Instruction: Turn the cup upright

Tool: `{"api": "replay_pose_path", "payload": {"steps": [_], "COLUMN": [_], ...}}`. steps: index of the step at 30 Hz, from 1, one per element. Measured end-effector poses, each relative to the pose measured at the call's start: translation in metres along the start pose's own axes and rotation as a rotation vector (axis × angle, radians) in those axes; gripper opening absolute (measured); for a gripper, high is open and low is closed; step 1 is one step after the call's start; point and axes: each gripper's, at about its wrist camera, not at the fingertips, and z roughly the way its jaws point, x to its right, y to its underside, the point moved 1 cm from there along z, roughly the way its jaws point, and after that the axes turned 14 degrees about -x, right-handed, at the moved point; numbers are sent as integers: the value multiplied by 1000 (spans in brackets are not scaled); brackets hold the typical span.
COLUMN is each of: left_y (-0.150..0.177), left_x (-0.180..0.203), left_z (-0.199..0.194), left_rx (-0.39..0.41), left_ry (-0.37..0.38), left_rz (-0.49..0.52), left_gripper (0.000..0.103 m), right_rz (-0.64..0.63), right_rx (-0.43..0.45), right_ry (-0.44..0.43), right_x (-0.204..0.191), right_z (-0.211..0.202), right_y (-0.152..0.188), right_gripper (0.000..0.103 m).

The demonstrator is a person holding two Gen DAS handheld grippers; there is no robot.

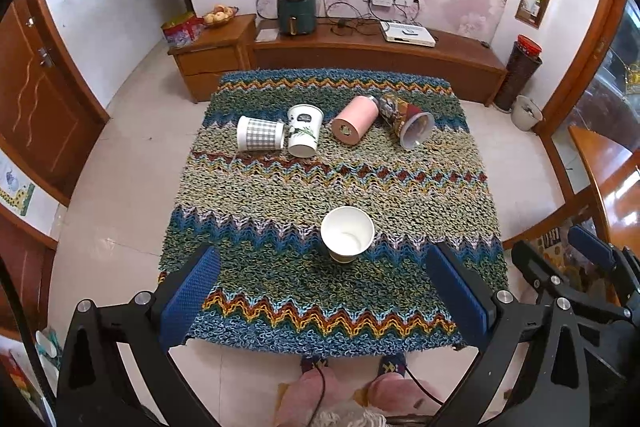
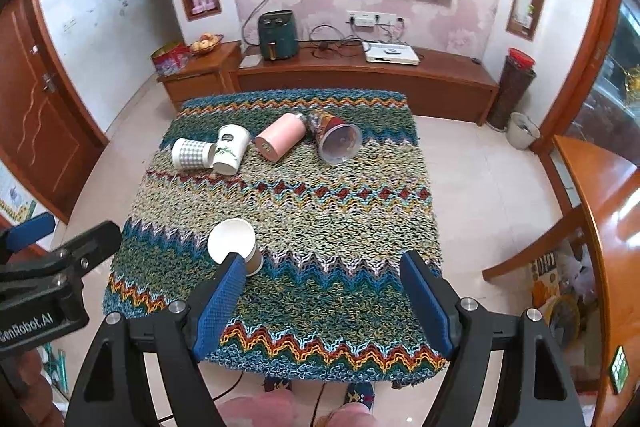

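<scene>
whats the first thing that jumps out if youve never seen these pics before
The bright zigzag-patterned knitted cloth covering the table fills the middle. One white paper cup stands upright, mouth up, near the front, while a row of four vessels lies tipped over at the far end: a grey checked cup, a white leaf-print cup, a pink cylindrical bottle and a multicoloured patterned cup. The left gripper and right gripper both hang open, empty.

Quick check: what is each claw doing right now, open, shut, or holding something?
Left claw: open, holding nothing.
Right claw: open, holding nothing.
</scene>
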Motion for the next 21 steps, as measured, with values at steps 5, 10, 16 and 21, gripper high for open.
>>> {"api": "replay_pose_path", "payload": {"steps": [5, 10, 16, 21], "left_y": [-4, -5, -1, 3], "left_x": [-1, 1, 2, -1], "left_z": [0, 1, 2, 1], "left_rx": [-5, -15, -21, -23], "left_ry": [7, 18, 14, 13], "left_rz": [9, 27, 34, 22], "left_gripper": [102, 103, 102, 102], "right_rz": [37, 64, 66, 73], "right_rx": [-5, -8, -13, -28], "right_ry": [23, 31, 31, 25], "right_x": [2, 4, 2, 2], "right_z": [-5, -9, -9, -6], "right_y": [-3, -3, -2, 0], "right_gripper": [80, 80, 80, 80]}}
